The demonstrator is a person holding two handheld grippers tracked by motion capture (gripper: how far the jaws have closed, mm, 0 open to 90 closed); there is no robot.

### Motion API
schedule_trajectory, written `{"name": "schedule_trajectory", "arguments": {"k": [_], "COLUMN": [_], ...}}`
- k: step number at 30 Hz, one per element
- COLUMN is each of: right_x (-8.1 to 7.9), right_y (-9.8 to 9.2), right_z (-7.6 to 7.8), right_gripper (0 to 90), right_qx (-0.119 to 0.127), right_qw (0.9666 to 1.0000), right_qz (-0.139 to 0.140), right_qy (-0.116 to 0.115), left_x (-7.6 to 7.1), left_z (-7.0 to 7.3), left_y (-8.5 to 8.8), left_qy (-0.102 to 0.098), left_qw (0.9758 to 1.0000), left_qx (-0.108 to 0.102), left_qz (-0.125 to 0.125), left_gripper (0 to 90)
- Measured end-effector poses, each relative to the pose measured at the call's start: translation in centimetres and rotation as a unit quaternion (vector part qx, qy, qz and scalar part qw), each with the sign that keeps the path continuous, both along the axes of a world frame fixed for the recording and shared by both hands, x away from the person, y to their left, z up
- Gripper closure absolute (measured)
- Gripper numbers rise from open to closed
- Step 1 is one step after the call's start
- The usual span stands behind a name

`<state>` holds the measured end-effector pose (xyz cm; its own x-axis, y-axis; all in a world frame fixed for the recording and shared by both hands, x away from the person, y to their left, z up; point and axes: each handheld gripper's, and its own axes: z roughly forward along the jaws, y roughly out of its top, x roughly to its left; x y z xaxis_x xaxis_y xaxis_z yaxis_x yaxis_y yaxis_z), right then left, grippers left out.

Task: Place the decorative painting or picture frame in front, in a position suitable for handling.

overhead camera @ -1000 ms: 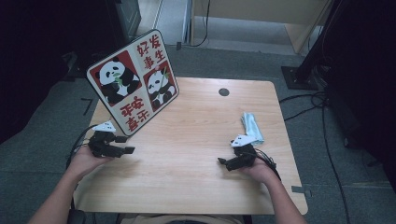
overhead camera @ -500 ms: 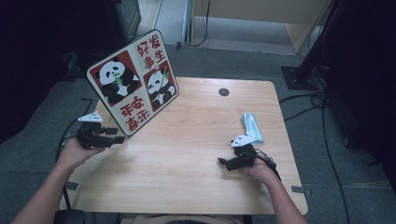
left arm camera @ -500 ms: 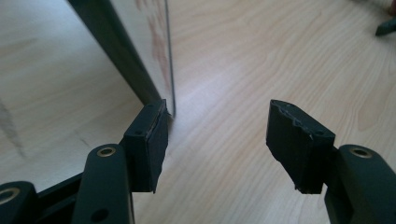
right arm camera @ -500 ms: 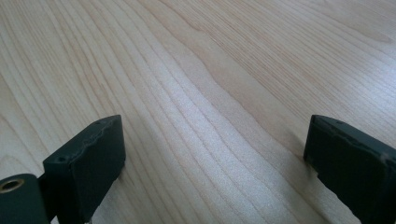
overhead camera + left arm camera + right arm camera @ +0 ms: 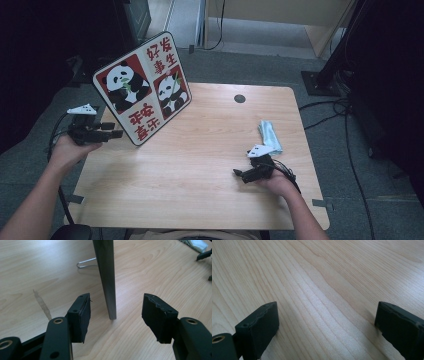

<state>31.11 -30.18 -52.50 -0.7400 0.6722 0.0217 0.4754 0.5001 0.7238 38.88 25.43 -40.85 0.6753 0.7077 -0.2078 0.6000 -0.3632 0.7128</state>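
Observation:
A panda picture board (image 5: 142, 87) with red Chinese characters stands tilted at the table's left rear. My left gripper (image 5: 117, 134) hovers at the table's left edge and points at the board's lower left corner. In the left gripper view the board's grey edge (image 5: 106, 277) stands between the jaws, and neither pad touches it. The left gripper (image 5: 116, 300) is open, and its jaws have just been closing. My right gripper (image 5: 239, 175) rests low on the table at the right, wide open (image 5: 327, 307), with bare wood between its jaws.
A folded pale blue-green packet (image 5: 270, 135) lies just behind the right hand. A dark round grommet (image 5: 239, 98) sits near the wooden table's (image 5: 200, 210) far edge. A wire stand (image 5: 86, 263) props the board from behind. Cables and dark equipment surround the table on the floor.
The left hand has lifted and shifted left toward the table's edge, with its gripper still facing the board. The board and the right gripper have stayed put.

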Motion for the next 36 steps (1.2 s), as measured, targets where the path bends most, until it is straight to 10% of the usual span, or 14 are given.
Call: {"name": "schedule_trajectory", "arguments": {"k": [36], "right_x": [0.0], "right_y": [0.0], "right_z": [0.0], "right_gripper": [5.5], "right_qx": [0.0], "right_qw": [1.0], "right_qz": [0.002], "right_qy": [0.0], "left_x": [6.5], "left_z": [8.0], "left_y": [-0.8], "left_qy": [-0.016], "left_qw": [0.9997], "left_qx": [-0.005], "left_qz": [-0.017], "left_gripper": [45.9]}}
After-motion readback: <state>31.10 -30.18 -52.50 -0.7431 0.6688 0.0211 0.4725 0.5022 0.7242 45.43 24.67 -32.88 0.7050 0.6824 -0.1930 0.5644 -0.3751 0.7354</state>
